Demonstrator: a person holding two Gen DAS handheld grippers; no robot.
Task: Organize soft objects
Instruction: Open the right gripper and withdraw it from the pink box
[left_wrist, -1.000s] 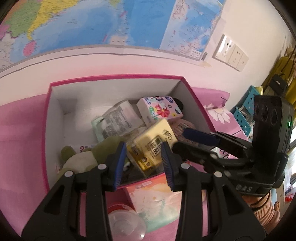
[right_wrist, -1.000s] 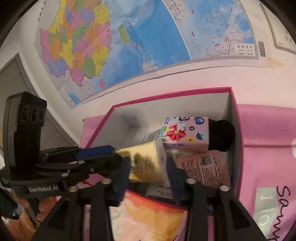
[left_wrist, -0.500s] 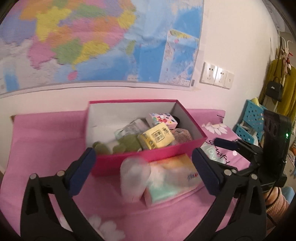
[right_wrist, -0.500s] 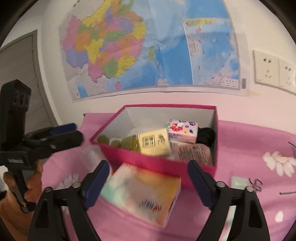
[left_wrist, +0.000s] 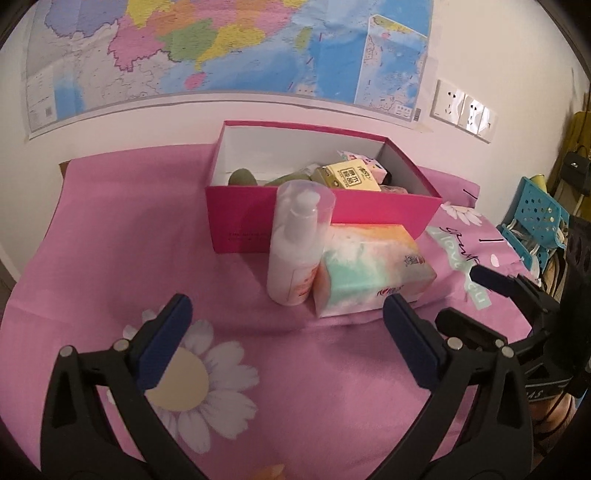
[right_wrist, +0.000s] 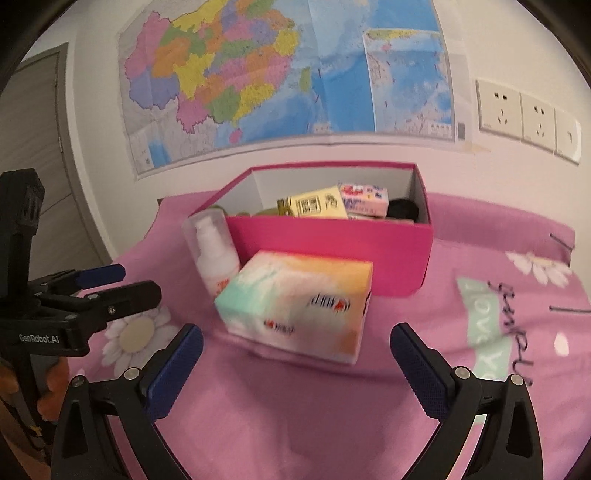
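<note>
Left wrist view: looking forward and downward along its hand-held gripper (left_wrist: 284, 332), facing the pink box (left_wrist: 321, 218) from the left, near. Right wrist view: facing the same box (right_wrist: 332, 254) from the right, equally near. Both are sharing box, tissue pack (left_wrist: 369, 273), wall map (right_wrist: 288, 74).

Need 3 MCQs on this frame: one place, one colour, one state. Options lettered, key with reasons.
1. Where is the pump bottle?
A. inside the box
B. upright outside the box, beside the tissue pack
C. lying on the cloth

2. What colour is the box outside?
A. blue
B. pink
C. green

3. What state is the right tool in?
A. shut on the tissue pack
B. shut, empty
C. open, empty

Key: 1 B, it stands against the box front, next to the tissue pack. 2 B, walls are pink. 3 C, jaws spread, nothing between.
</note>
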